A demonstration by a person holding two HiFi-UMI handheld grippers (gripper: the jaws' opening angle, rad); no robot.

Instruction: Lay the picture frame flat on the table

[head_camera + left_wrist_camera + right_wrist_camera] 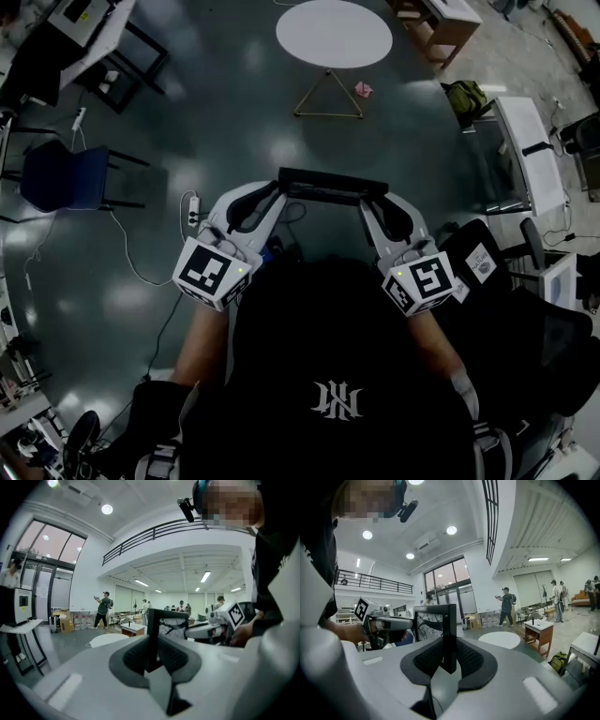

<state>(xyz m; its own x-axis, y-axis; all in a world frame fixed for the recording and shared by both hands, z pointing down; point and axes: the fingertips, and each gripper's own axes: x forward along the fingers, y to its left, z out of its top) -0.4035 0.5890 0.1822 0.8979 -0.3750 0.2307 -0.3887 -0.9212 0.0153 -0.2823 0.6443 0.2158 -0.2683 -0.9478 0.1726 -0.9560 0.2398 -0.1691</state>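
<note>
Both jaw pairs clamped on side edges of picture frame; left gripper, right gripper share it upright, likely for carrying to table.

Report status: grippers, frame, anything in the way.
Both shut on the picture frame: left gripper and right gripper, one per end. Frame upright in the air, short of the round white table. Only bare floor between.

The picture frame hangs before you, over the floor, with the left gripper on its left end and the right gripper on its right end. The round surface stands farther ahead, and a chair stands well to your left.
</note>
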